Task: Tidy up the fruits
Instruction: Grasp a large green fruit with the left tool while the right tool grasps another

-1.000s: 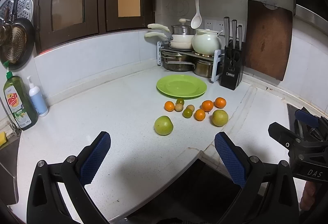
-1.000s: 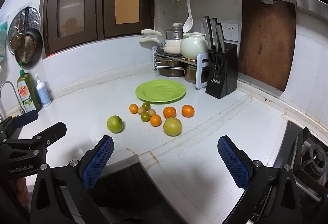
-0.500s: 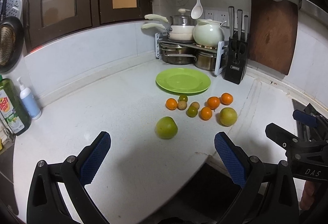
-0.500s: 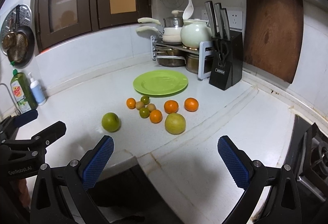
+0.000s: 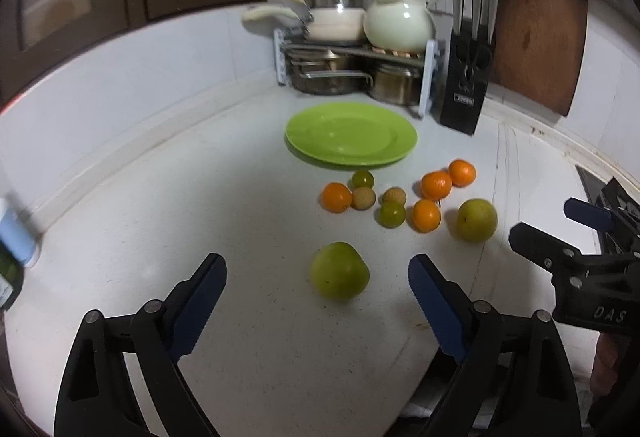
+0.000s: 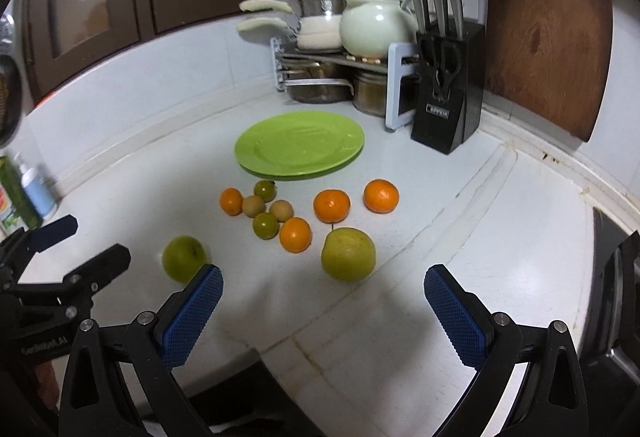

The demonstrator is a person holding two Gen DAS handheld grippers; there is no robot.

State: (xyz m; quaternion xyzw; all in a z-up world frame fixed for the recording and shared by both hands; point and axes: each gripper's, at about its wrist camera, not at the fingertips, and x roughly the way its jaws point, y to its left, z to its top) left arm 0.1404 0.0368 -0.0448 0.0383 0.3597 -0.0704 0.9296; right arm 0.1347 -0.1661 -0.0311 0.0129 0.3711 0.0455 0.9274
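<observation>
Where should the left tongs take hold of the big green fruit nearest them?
Across its widest middle, coming down from the near side. The big green fruit is round, lies alone on the counter apart from the cluster, and sits just ahead of the left tongs, whose jaws have just been closing but remain wider than it.

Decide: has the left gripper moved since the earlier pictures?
Yes. The left gripper has advanced toward the round green plate, and the large green fruit now lies just ahead of its open fingers.

Bare counter (image 5: 168, 205) lies open left of the fruit cluster (image 5: 396, 197); behind the plate (image 5: 352, 136), a pot rack (image 5: 352, 65) and knife block (image 5: 466, 77) close the corner
</observation>
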